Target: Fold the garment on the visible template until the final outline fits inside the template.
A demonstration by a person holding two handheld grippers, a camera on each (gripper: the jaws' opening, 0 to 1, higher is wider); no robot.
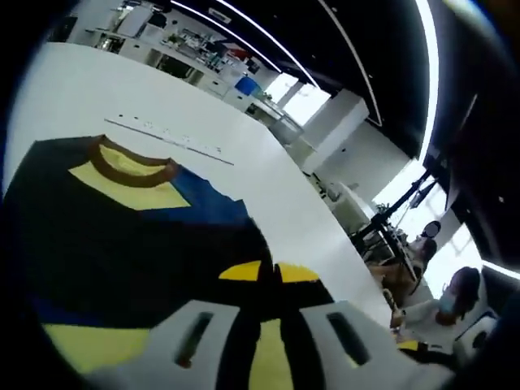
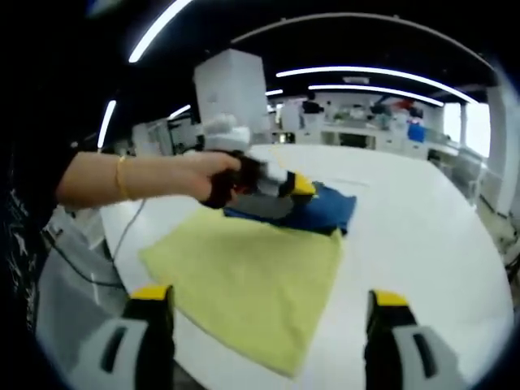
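The garment (image 1: 138,244) lies spread on the white table; it is black with blue and yellow panels and a brown collar (image 1: 134,166). My left gripper (image 1: 268,272) sits low over it, its yellow-tipped jaws pinched together on a dark fold. In the right gripper view a person's hand holds that left gripper (image 2: 296,188) at the garment's dark and blue far part (image 2: 321,213). A large yellow-green cloth panel (image 2: 248,276) spreads toward me; I cannot tell whether it belongs to the garment. My right gripper (image 2: 270,296) hovers above its near edge, jaws wide apart with nothing between them.
A thin printed line with small marks (image 1: 171,140) runs across the table (image 2: 422,219) beyond the collar. The table's near edge drops off left of the yellow cloth, with a cable (image 2: 122,236) hanging there. Desks and people sit in the background.
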